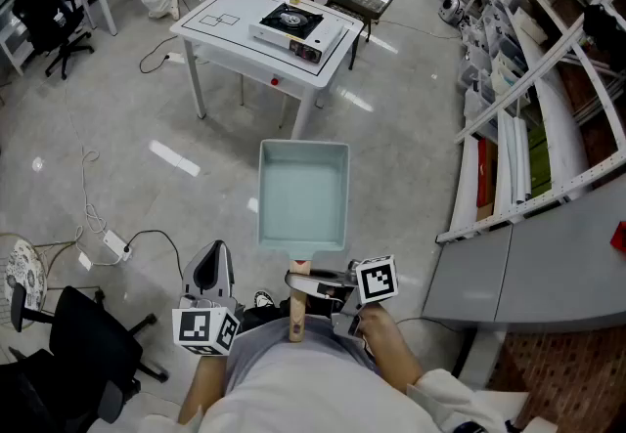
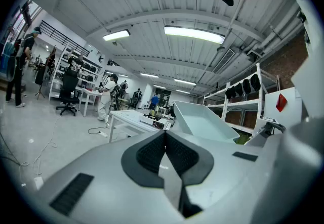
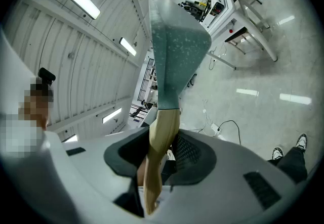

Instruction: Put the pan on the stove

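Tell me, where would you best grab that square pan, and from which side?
By its wooden handle, from the near end. The handle is a narrow stick jutting from one wall toward the person, slim enough for jaws. The pan itself is wide and walled. The right hand-held gripper clamps it there, jaws across the stick.

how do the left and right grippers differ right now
The left gripper has its jaws shut on nothing; the right gripper clamps the pan by its wooden handle. The left gripper points ahead; the right gripper reaches in sideways. Both carry a marker cube and are well short of the stove.
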The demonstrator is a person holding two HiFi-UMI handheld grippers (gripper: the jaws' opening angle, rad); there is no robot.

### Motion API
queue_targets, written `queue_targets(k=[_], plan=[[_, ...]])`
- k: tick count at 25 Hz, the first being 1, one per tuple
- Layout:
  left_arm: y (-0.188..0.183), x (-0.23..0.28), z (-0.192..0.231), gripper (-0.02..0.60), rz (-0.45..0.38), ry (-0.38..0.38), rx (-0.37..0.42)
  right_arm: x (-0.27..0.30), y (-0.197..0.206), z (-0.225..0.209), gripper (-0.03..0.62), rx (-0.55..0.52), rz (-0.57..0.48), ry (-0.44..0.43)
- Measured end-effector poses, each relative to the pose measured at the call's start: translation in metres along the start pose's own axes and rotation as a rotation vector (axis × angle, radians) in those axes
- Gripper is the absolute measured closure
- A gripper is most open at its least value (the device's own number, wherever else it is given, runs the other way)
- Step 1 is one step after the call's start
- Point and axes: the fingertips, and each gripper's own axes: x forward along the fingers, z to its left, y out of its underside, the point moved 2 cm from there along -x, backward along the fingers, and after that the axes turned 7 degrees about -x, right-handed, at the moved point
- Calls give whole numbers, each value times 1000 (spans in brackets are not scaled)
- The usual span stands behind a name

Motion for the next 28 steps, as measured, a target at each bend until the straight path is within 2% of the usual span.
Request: queue_targets(k=[8,15,28], plan=[[-9,5,4,580,-44,14,-27,4,-10,-5,456,11,-17,-3],[-10,23,13,580,-32,-9,-25,7,-37,-17,454,-14,-14,21],[-34,125,17,580,-28,18,16,15,-123,-57,448,-31,0,9]])
